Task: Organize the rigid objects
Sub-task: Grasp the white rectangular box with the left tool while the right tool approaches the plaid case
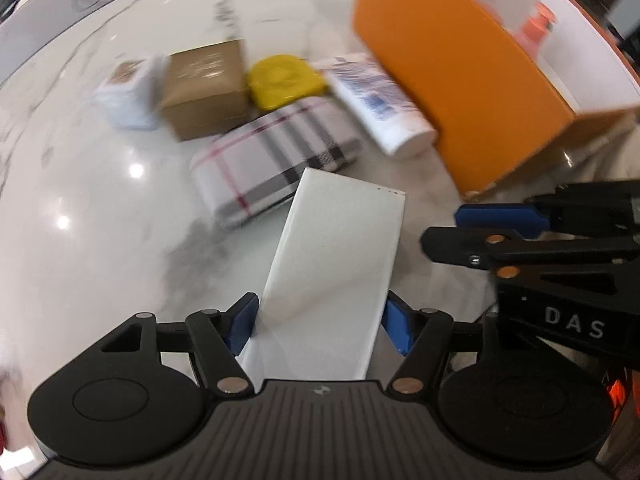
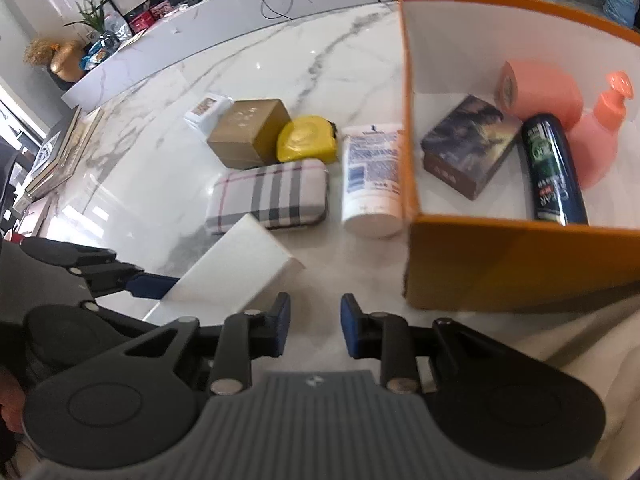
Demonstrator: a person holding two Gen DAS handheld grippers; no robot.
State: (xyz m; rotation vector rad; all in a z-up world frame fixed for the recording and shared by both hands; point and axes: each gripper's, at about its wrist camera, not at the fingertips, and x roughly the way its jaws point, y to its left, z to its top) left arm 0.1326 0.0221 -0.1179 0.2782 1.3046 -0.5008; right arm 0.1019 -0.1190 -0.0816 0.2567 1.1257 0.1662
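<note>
A long white box (image 1: 332, 264) lies on the marble table (image 1: 100, 208), with its near end between the blue pads of my left gripper (image 1: 318, 320). Both pads touch its long sides, so the gripper is shut on it. In the right wrist view the same white box (image 2: 240, 264) sits at lower left with a left finger (image 2: 152, 284) against it. My right gripper (image 2: 314, 328) hangs over bare marble, slightly open, with nothing between its pads. It also shows at the right edge of the left wrist view (image 1: 444, 230). An orange box (image 2: 520, 264) stands to the right.
Beyond the white box lie a plaid case (image 2: 272, 196), a yellow tape measure (image 2: 308, 138), a brown box (image 2: 248, 136), a small white pack (image 2: 206, 110) and a white tube (image 2: 372, 176). The orange box holds a dark box (image 2: 468, 144), a blue can (image 2: 554, 168) and pink containers.
</note>
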